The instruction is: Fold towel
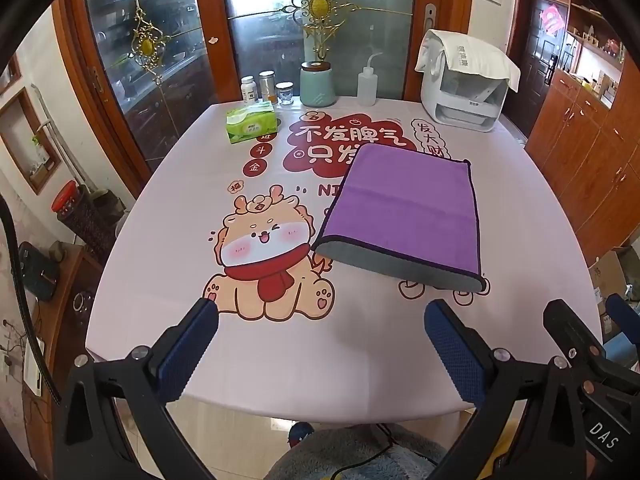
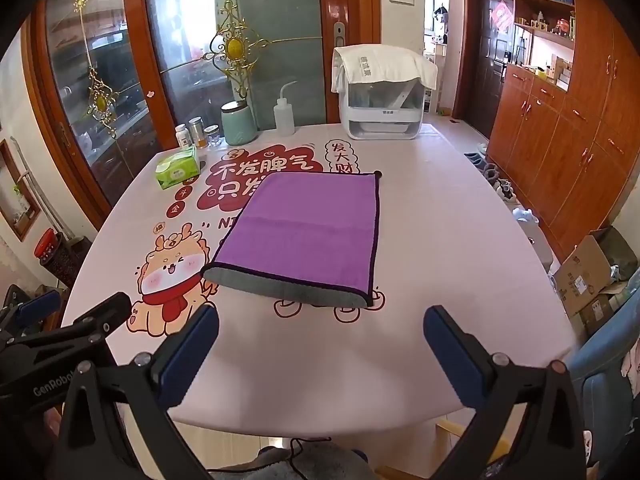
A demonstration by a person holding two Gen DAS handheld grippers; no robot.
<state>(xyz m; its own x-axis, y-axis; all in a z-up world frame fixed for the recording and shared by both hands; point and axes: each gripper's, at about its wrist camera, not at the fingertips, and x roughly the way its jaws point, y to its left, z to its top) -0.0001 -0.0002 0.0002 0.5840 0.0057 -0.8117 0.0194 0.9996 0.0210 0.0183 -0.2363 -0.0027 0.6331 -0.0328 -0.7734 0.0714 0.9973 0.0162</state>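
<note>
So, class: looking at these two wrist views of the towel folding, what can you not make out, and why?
- Purple towel: how many layers lie beneath; the top layer covers them, both views.
- Red print on the tablecloth: partly hidden under the towel.
- White appliance: its top, draped by a white cloth.
- Small jars: labels too small to read.

Towel (image 1: 404, 208) lay on the table (image 1: 160, 240), right of centre frame. Tissue pack (image 1: 251, 121) sat upper left of it. Jars (image 1: 266, 87), canister (image 1: 317, 83), squeeze bottle (image 1: 367, 86) and appliance (image 1: 464, 88) lined the far edge.
</note>
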